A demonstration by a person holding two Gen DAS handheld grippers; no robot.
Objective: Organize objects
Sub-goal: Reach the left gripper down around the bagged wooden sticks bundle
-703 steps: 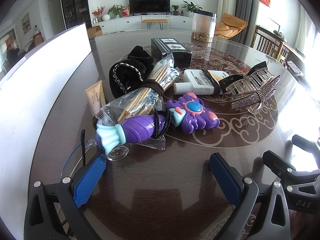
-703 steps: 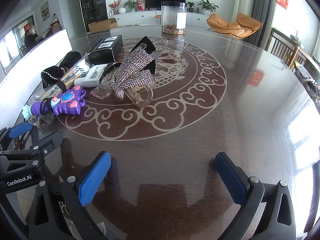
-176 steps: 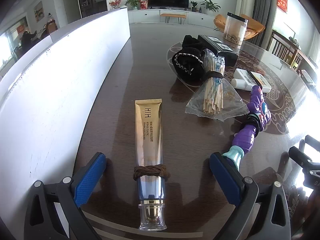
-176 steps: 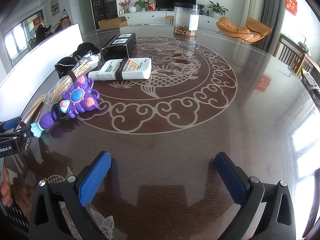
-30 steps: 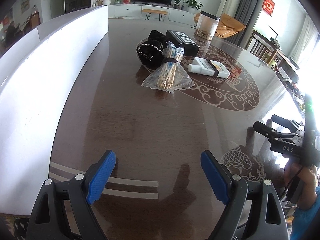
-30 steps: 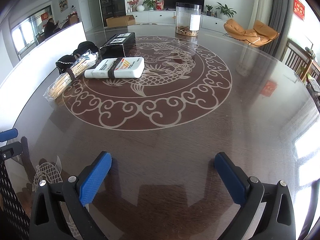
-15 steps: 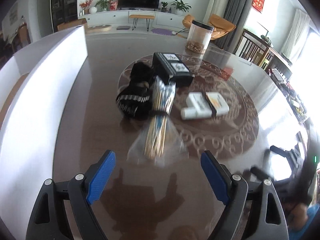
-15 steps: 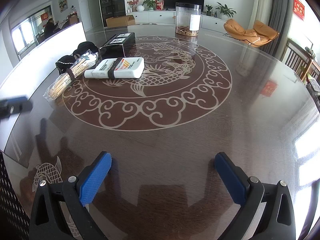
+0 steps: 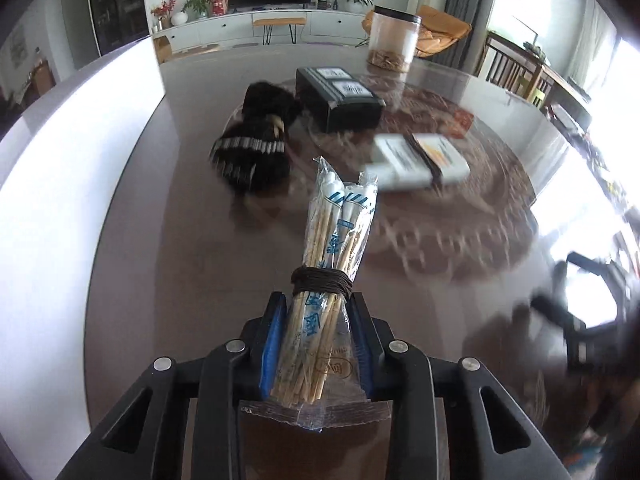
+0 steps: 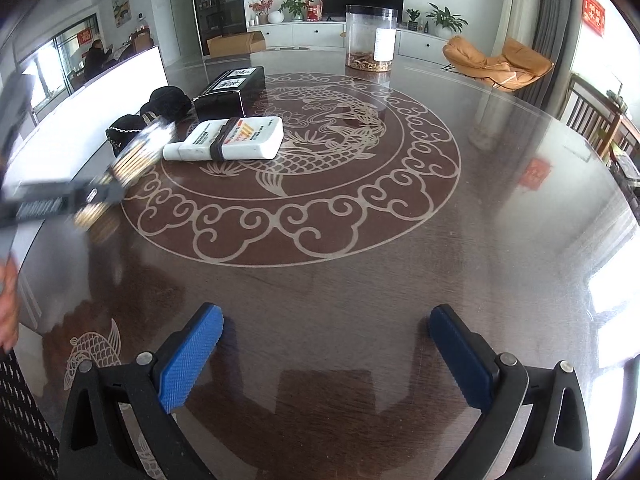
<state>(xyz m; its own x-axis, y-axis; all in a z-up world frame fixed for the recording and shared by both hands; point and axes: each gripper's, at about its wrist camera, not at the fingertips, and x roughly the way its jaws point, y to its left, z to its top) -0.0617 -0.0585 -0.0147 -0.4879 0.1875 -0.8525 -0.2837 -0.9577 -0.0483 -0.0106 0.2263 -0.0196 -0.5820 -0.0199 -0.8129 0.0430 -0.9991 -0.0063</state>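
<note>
Blue-padded left gripper (image 9: 316,336) has just closed on the chopstick bundle (image 9: 332,256) — gripped just short of the white bottle (image 9: 416,160) on the table (image 9: 168,248); right gripper (image 10: 326,356) fingers apart — ready for sorting.

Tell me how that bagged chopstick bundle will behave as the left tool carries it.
The chopstick bundle is probably stiff and light: wooden sticks tied by a brown band. The left tool, just closed, grips below the band. The glossy bag may slip, its loose end flopping.
</note>
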